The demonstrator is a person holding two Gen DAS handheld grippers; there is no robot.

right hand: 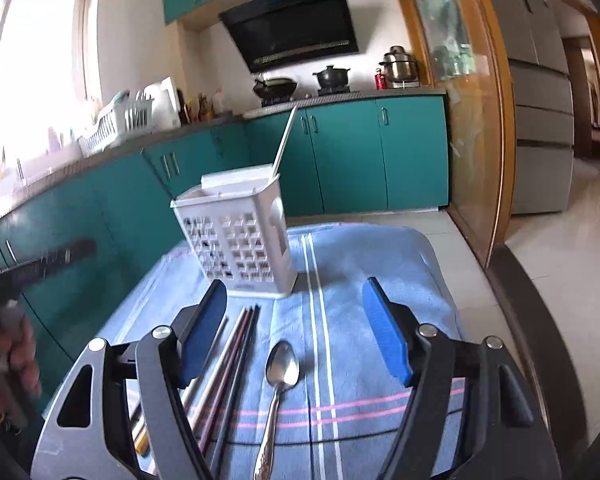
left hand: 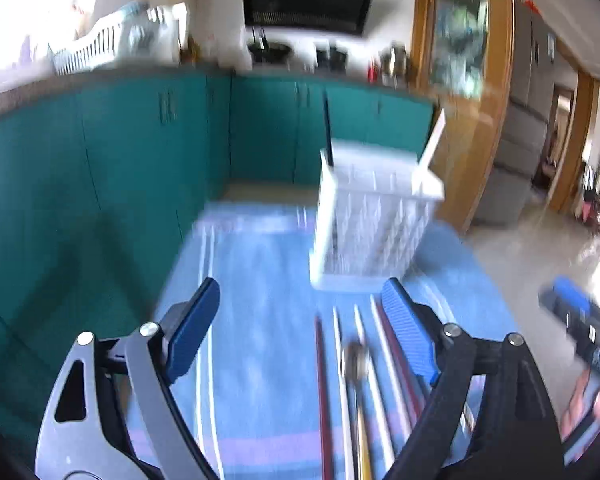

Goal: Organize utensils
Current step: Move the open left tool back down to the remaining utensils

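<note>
A white slotted utensil holder (right hand: 240, 232) stands on a blue striped towel (right hand: 360, 264); one white chopstick (right hand: 283, 140) sticks up from it. A metal spoon (right hand: 278, 392) and several chopsticks (right hand: 228, 364) lie on the towel before it. My right gripper (right hand: 296, 328) is open and empty above the spoon. In the blurred left wrist view the holder (left hand: 372, 220), chopsticks (left hand: 340, 380) and spoon (left hand: 356, 360) show too. My left gripper (left hand: 304, 328) is open and empty, with the utensils near its right finger.
Teal kitchen cabinets (right hand: 340, 152) run behind the table. The counter carries a dish rack (right hand: 116, 124), a wok (right hand: 276, 86) and pots (right hand: 398, 64). The other gripper (left hand: 580, 332) shows at the right edge of the left wrist view. The tiled floor (right hand: 560, 248) lies to the right.
</note>
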